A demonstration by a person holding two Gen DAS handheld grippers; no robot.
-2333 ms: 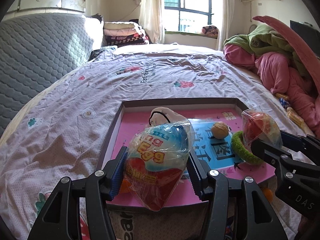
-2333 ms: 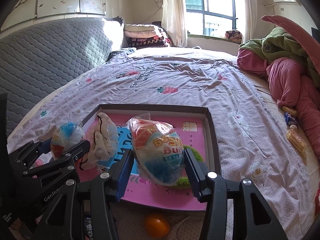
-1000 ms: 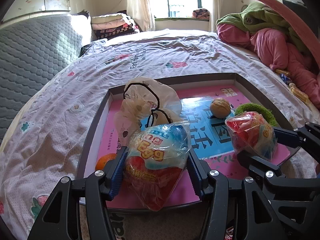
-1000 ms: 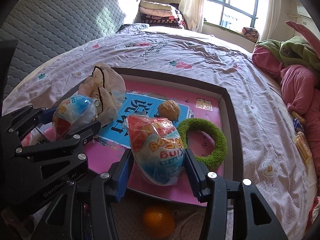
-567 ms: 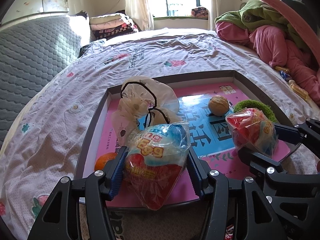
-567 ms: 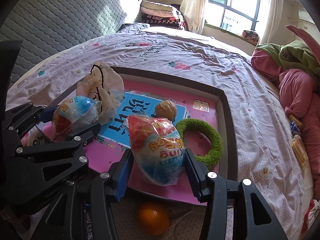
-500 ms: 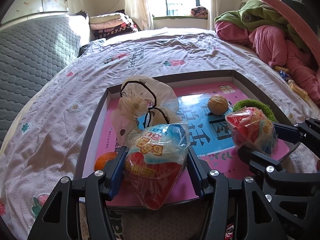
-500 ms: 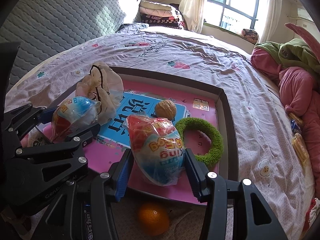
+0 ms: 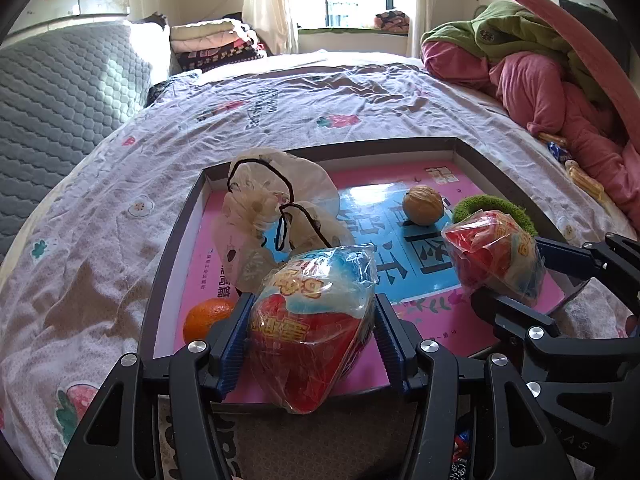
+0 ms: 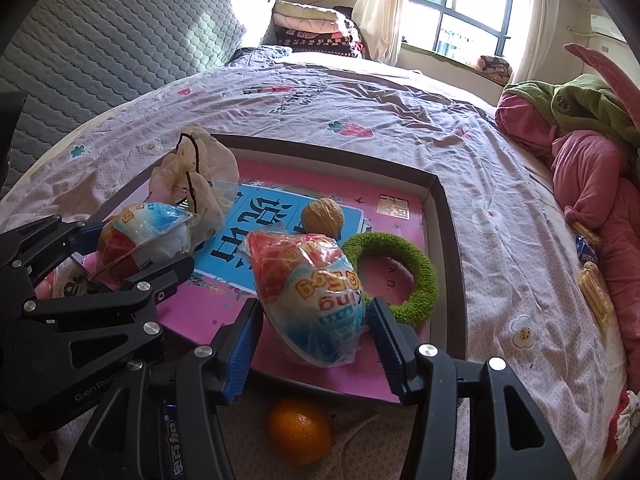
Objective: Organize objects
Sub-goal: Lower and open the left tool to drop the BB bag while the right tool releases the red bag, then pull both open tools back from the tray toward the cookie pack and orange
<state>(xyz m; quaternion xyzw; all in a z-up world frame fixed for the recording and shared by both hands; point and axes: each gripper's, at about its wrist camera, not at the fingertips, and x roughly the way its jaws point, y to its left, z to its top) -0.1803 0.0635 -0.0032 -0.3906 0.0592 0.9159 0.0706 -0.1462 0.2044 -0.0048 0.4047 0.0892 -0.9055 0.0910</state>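
Left gripper (image 9: 310, 332) clamped on a wrapped egg-shaped toy (image 9: 312, 320), red end toward the camera, blue pads pressed to both sides, held over the near edge of the shallow tray (image 9: 168, 248). Right gripper (image 10: 312, 332) jaws opening, second wrapped egg toy (image 10: 312, 296) between them, a visible gap at the left pad, right pad just beside the wrapper; toy resting on the pink tray floor near the front rim. Inside the tray: crumpled plastic bag with black cord (image 9: 276, 216) at the left, walnut (image 10: 322, 216) in the middle on the blue print, green fuzzy ring (image 10: 394, 276) at the right, orange (image 9: 208, 316) in the near-left corner. Second orange (image 10: 299, 432) outside the tray, just in front of its near rim. Tray lying on a floral bedsheet (image 10: 360, 104); pink and green bedding (image 9: 540, 68) piled at the right.
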